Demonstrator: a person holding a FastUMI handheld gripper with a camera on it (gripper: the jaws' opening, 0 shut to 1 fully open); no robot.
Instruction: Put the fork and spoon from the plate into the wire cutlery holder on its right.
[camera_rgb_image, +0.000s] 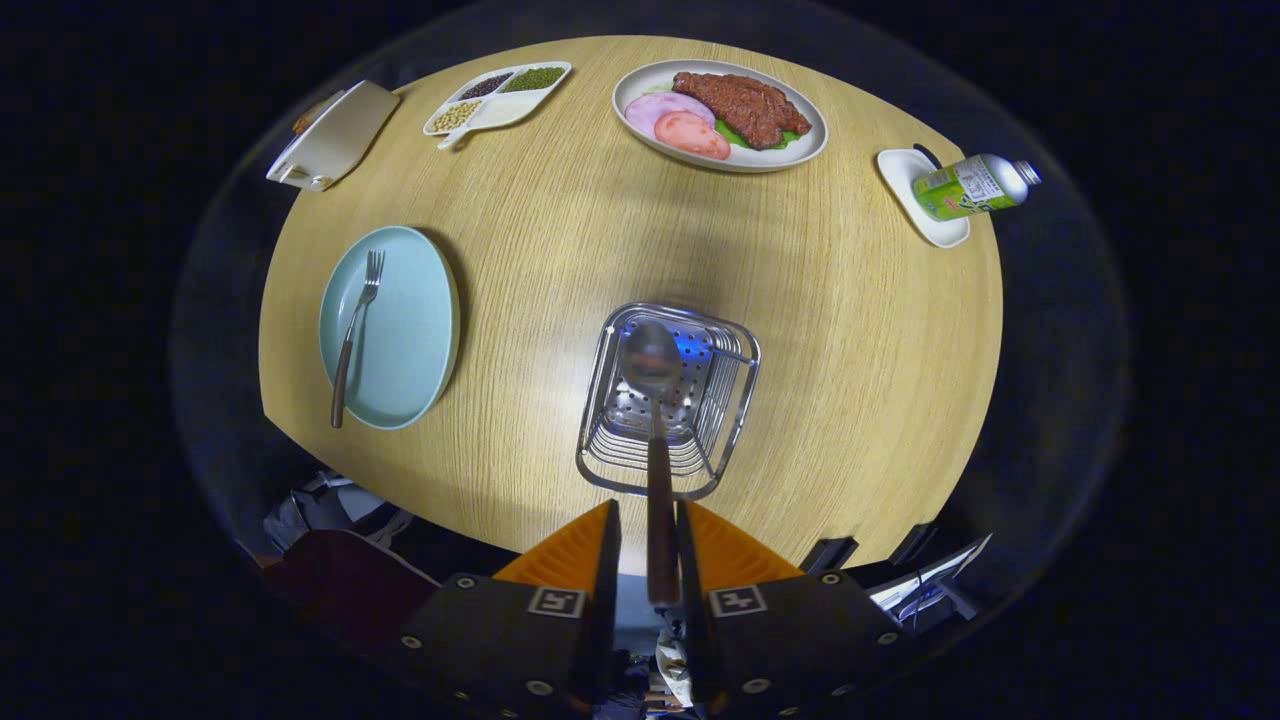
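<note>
My gripper (650, 525) is shut on the dark handle of the spoon (652, 400). The spoon points forward from between the fingers, and its metal bowl hangs over the wire cutlery holder (730, 400) just ahead of them. The holder has a perforated bottom and stands on the round wooden table (850, 330). To the holder's left lies the pale blue plate (410, 340) with the fork (355, 335) on it, tines pointing away from me.
Beyond the holder stand an oval plate of steak and ham (725, 115), a divided dish of beans (497, 97) and a white box (335, 135). A green can (970, 187) lies on a small white dish (905, 180) at the far right.
</note>
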